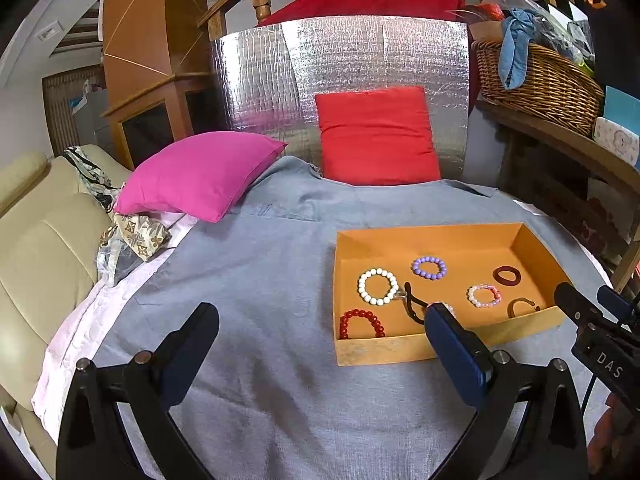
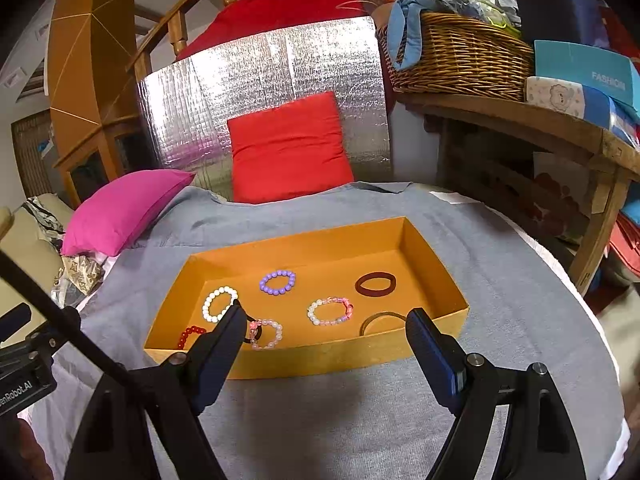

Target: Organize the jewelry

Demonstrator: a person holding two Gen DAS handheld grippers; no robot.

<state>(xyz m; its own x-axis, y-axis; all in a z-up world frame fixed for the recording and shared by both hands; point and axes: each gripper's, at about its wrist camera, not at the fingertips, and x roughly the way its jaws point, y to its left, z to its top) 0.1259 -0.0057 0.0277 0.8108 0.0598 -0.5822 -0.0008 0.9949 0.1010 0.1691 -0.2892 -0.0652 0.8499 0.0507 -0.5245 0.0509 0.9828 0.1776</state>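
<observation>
Surface: bed or couch top covered by a grey knit cloth [image 2: 320, 408], filling the lower half of both views. Behind it, at 12 o'clock, an upright silver quilted foil panel [image 2: 280, 64] with a red square cushion [image 2: 288, 152] leaning on it. A magenta pillow [image 1: 200, 174] lies at 10 o'clock on the cloth's edge; a cream leather seat [image 1: 44, 248] sits beyond it at 9 o'clock. At 2 o'clock, a curved wooden shelf [image 2: 520, 120] carries a woven wicker basket [image 2: 460, 56] stuffed with fabric and bags.

Task item: shallow orange cardboard tray [image 2: 320, 356], open top, resting flat on the grey cloth at centre of the right view, at 3 o'clock in the left view. Inside, well apart from one another: dark maroon flat ring [image 2: 376, 282] at 1 o'clock of the tray, white bead bracelet [image 2: 219, 304] at 9 o'clock, purple bead bracelet [image 2: 277, 281] at 11 o'clock, pink-and-white bead bracelet [image 2: 330, 311] at centre, clear pink bead bracelet [image 2: 267, 334] and red bead bracelet [image 1: 362, 322] along the near wall. A thin dark band lies in the near right corner.

Right gripper [image 2: 326, 322]: jaws spread wide, nothing between them, tips hovering over the tray's near wall.

Left gripper [image 1: 322, 316]: jaws likewise wide, empty, above bare cloth beside the tray's left wall.
</observation>
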